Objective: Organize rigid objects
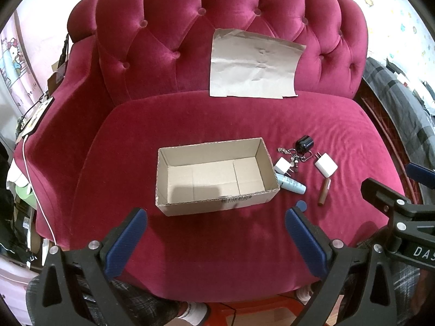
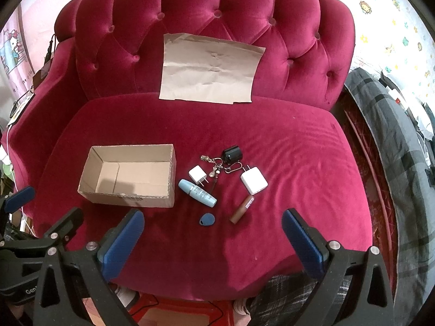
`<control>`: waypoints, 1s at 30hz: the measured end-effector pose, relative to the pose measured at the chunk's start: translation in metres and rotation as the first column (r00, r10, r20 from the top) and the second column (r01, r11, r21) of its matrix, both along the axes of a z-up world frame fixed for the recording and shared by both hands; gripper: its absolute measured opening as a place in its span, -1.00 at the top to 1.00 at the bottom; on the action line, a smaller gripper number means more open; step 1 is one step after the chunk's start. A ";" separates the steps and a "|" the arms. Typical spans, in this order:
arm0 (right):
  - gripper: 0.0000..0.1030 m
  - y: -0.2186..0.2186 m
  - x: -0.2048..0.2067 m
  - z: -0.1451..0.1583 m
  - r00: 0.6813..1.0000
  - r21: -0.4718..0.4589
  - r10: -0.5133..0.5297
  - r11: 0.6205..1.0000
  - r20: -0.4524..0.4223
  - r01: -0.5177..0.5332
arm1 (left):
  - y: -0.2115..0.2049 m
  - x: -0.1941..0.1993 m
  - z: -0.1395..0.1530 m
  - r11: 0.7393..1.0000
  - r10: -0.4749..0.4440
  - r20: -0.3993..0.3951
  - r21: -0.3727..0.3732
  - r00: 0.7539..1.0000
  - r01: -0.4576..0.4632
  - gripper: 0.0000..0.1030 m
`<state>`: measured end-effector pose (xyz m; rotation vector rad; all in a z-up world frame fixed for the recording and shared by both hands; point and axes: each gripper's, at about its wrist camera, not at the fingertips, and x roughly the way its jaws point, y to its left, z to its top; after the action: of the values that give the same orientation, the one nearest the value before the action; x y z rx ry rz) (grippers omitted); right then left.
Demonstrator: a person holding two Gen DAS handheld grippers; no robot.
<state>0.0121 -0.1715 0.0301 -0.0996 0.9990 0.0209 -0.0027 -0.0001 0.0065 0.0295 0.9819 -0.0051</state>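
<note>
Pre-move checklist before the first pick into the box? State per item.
1. Cardboard box open side up, empty: ok.
2. Left gripper open, holding nothing: ok.
3. Right gripper open, holding nothing: ok.
4. Items still outside the box: ok. Blue tube lies beside the box wall.
5. Blue fob isolated, nearest the right gripper: ok.
6. Small charger clear of keychain: cannot tell.
</note>
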 end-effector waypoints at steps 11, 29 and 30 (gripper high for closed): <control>-1.00 0.001 0.000 0.001 1.000 -0.001 0.001 1.000 0.003 -0.001 | 0.002 0.001 0.001 1.000 -0.002 0.000 -0.002 1.000 0.002 -1.00; -1.00 -0.001 0.001 0.002 1.000 -0.003 -0.002 1.000 0.010 0.002 | 0.002 0.004 0.000 1.000 -0.002 -0.004 -0.003 1.000 0.002 -1.00; -1.00 -0.002 0.001 0.002 1.000 -0.002 -0.002 1.000 0.009 0.002 | 0.002 0.004 0.000 1.000 -0.001 -0.004 -0.004 1.000 0.001 -1.00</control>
<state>0.0130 -0.1733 0.0317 -0.1006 0.9898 0.0175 0.0010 0.0019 0.0062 0.0267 0.9860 -0.0082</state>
